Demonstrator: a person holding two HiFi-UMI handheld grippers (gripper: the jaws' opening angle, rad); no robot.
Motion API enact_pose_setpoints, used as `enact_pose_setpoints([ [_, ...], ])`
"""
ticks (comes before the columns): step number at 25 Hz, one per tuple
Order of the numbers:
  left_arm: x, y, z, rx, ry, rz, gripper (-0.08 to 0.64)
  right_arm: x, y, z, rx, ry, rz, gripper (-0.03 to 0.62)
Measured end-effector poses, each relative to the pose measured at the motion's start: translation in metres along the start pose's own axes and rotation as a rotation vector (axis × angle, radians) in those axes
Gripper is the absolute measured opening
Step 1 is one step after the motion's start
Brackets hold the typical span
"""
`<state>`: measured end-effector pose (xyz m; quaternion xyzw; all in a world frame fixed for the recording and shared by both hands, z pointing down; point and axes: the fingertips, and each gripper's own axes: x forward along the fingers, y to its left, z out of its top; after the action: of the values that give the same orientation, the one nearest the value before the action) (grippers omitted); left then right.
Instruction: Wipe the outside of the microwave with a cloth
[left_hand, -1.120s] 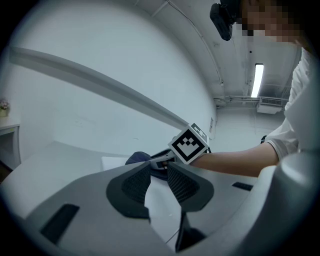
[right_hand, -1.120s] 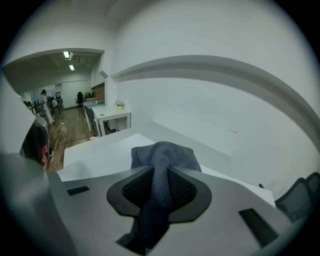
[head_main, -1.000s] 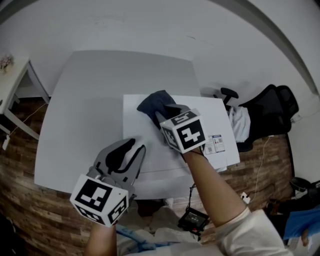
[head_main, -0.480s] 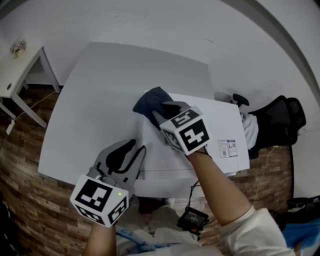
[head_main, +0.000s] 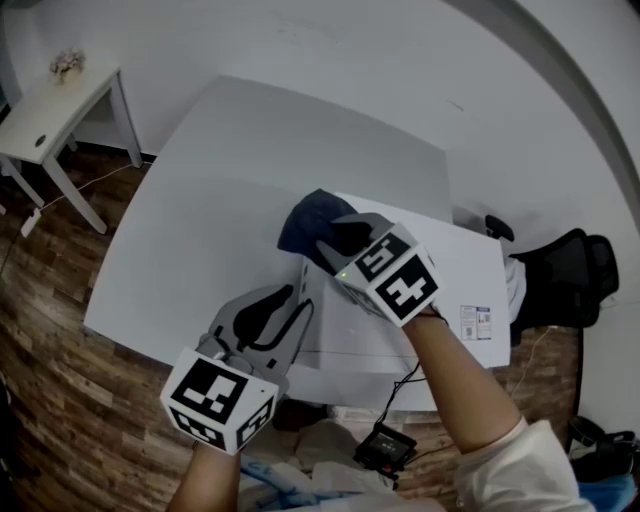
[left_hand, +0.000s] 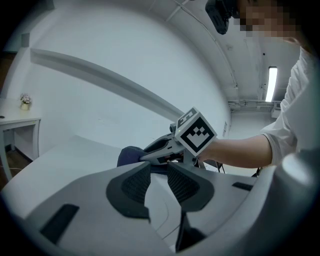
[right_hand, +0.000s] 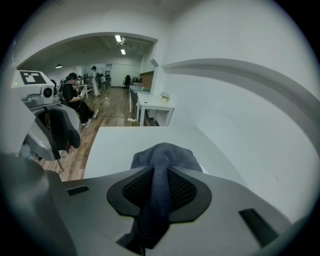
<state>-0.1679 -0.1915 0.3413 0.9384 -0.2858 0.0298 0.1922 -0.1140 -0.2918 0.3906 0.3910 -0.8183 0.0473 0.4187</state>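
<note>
Right claw (right_hand: 159, 190) pinching cloth (head_main: 303, 216) at microwave (head_main: 455, 275) far corner; left claw (left_hand: 159, 182) spread, empty, near front edge.

We note the white microwave (head_main: 455, 275) standing on the desk (head_main: 220, 180). At the microwave's far left corner, the right claw (head_main: 328, 238) holds a dark cloth (head_main: 305, 218). The left claw (head_main: 288, 300) sits at the microwave's near left edge, jaws apart.

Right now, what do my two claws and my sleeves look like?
The left claw and right claw are matching grey plastic shells with dark, textured pads. Each carries a white cube printed with black square markers. The right arm's sleeve is short and pale.
</note>
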Motion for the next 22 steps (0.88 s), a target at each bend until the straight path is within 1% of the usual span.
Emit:
enact_pose_setpoints([
  [3, -0.003, 0.005, 0.003, -0.005, -0.013, -0.008, 0.095, 0.006, 0.005, 0.001, -0.110, 0.073, 0.060, 0.097],
  [7, 0.000, 0.010, 0.000, 0.013, -0.028, -0.027, 0.096, 0.014, 0.012, 0.000, -0.284, 0.192, 0.159, 0.097],
  [11, 0.005, 0.014, -0.004, 0.021, -0.016, -0.028, 0.097, 0.022, 0.020, -0.007, -0.472, 0.369, 0.265, 0.097],
  [13, 0.008, 0.016, -0.005, 0.019, -0.009, -0.025, 0.097, 0.027, 0.020, -0.009, -0.552, 0.463, 0.305, 0.097],
  [15, 0.009, 0.017, -0.007, 0.016, -0.002, -0.021, 0.097, 0.032, 0.019, -0.011, -0.602, 0.541, 0.334, 0.097],
  [17, 0.010, 0.017, -0.009, 0.016, 0.004, -0.023, 0.097, 0.037, 0.018, -0.017, -0.630, 0.604, 0.357, 0.097],
  [22, 0.013, 0.018, -0.023, 0.032, 0.021, -0.048, 0.097, 0.054, 0.020, -0.026, -0.679, 0.711, 0.393, 0.097],
])
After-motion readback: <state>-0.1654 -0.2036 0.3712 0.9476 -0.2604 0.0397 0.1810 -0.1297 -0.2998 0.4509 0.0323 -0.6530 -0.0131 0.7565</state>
